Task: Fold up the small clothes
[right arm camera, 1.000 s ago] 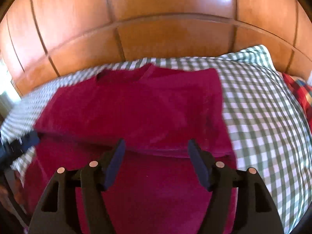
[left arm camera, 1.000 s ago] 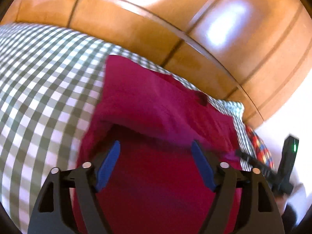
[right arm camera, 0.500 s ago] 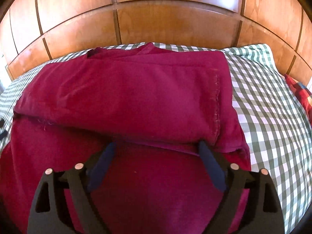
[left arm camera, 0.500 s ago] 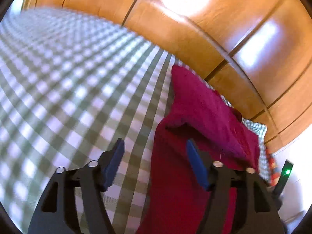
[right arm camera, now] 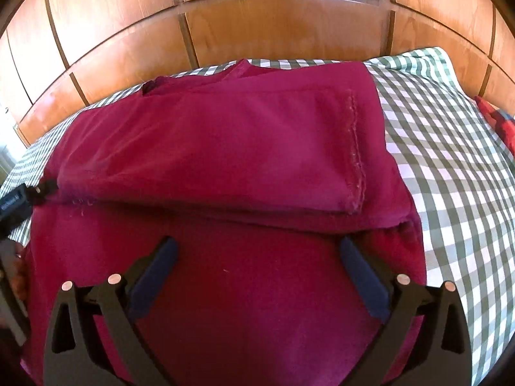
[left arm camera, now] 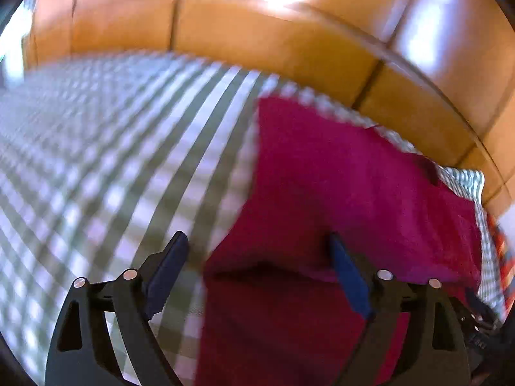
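A dark red T-shirt [right arm camera: 225,148] lies on the green-and-white checked cloth [right arm camera: 450,160], with its upper part folded over itself and a hemmed edge showing at the right. My right gripper [right arm camera: 256,243] is open and empty, low over the shirt's near part. In the left wrist view the shirt [left arm camera: 354,186] fills the right half. My left gripper [left arm camera: 257,241] is open and empty over the shirt's left edge, one finger over the checked cloth [left arm camera: 112,160]. That view is blurred.
A glossy wooden headboard [right arm camera: 257,25] rises right behind the shirt. A red plaid fabric [right arm camera: 495,112] lies at the far right. The other gripper's black body [right arm camera: 14,206] shows at the left edge of the right wrist view.
My left gripper swung away to the left over the checked cloth, then back toward the shirt's left edge. My right gripper moved closer and lower over the shirt. Both stayed open.
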Motion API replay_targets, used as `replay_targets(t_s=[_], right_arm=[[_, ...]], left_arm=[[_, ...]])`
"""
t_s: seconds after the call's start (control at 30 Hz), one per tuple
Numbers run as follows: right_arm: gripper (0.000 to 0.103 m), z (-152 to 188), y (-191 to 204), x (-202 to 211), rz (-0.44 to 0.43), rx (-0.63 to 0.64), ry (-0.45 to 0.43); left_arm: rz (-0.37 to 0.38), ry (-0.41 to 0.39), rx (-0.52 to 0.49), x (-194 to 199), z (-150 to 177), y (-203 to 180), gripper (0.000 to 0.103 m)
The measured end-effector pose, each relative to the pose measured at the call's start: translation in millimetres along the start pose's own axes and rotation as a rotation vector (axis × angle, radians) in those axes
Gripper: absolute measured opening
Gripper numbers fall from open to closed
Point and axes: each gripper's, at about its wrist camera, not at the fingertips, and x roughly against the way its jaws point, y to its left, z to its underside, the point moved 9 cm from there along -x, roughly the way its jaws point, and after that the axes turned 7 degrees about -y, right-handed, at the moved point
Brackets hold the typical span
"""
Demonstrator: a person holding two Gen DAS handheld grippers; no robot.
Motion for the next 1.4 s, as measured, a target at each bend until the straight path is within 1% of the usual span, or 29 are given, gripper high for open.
replay_targets(t_s=[0.03,0.2,0.3,0.33,0.43,0.5,0.6,0.73,0.93,1.07,1.2,1.23,1.4], right_arm=[[0.101,0,0,0,0.001,0.000,0.000],[0.101,0,1,0,-0.007,-0.006,-0.005],[0.101,1,1,0,-0.007,-0.005,-0.006],[0.101,1,1,0,-0.006,-0.005,-0.006],[0.101,1,1,0,-0.006,-0.004,-0.007],[0.101,2,0,1,-0.003,-0.002,-0.008],[0.101,2,1,2,0.013,0.005,-0.003],[0.101,6,0,10,0.037,0.006,0.016],[0.101,25,-4,38,0.033,0.014,0.046],[0.101,41,-13,59,0.043,0.016,0.057],[0.101,59,-28,81,0.048,-0.017,0.059],[0.101,64,-33,87,0.064,-0.020,0.058],[0.101,90,-47,100,0.069,-0.070,0.082]], left_arm=[[0.036,-0.021,0.025,2,0,3,0.088],[-0.012,-0.019,-0.016,5,-1,-3,0.088],[-0.059,-0.043,-0.044,23,-1,-5,0.088],[-0.063,-0.051,-0.051,29,-2,-6,0.088],[-0.056,-0.077,-0.073,51,2,-11,0.088],[-0.038,-0.076,-0.084,61,8,-13,0.088],[-0.032,-0.089,-0.113,79,18,-18,0.088],[-0.025,-0.086,-0.152,98,32,-22,0.088],[-0.001,-0.083,-0.177,120,49,-22,0.088],[0.006,-0.072,-0.189,131,61,-14,0.088],[0.003,-0.066,-0.185,139,67,-3,0.088],[0.001,-0.064,-0.185,141,69,0,0.088],[-0.009,-0.058,-0.190,149,79,11,0.088]])
